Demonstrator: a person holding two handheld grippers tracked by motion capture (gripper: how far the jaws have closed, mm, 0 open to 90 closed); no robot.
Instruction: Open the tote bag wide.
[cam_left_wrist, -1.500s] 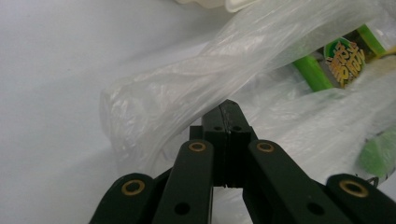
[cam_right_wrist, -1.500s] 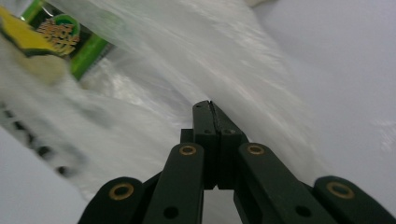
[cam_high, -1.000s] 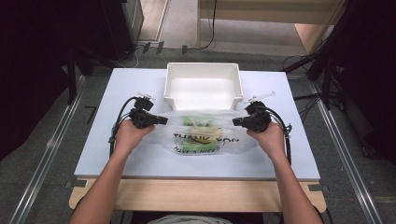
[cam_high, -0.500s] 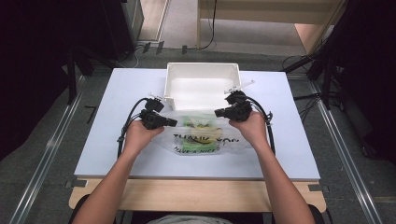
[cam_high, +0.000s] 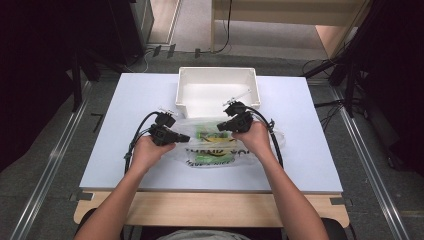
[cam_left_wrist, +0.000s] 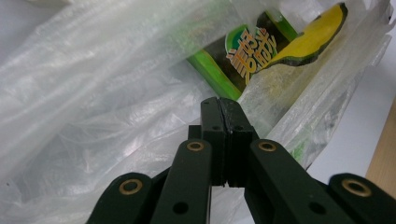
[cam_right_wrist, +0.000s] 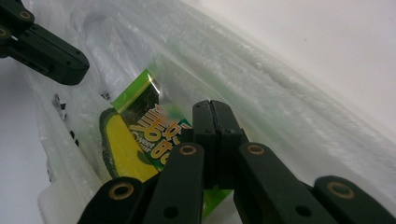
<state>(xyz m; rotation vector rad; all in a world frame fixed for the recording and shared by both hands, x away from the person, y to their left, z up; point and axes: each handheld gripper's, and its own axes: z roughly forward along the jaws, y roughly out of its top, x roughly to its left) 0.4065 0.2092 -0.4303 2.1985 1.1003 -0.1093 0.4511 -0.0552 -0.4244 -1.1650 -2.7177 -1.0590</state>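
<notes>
High view: we see a clear plastic bag lying on the white table just in front of a white bin, between our left gripper and right gripper. Both sets of jaws are pressed together at the bag's film; whether they pinch it we cannot tell. A green and yellow packet lies inside. Grey floor surrounds the table. The bag's long axis runs left to right.

White bin on table, possibly a cabinet behind
</notes>
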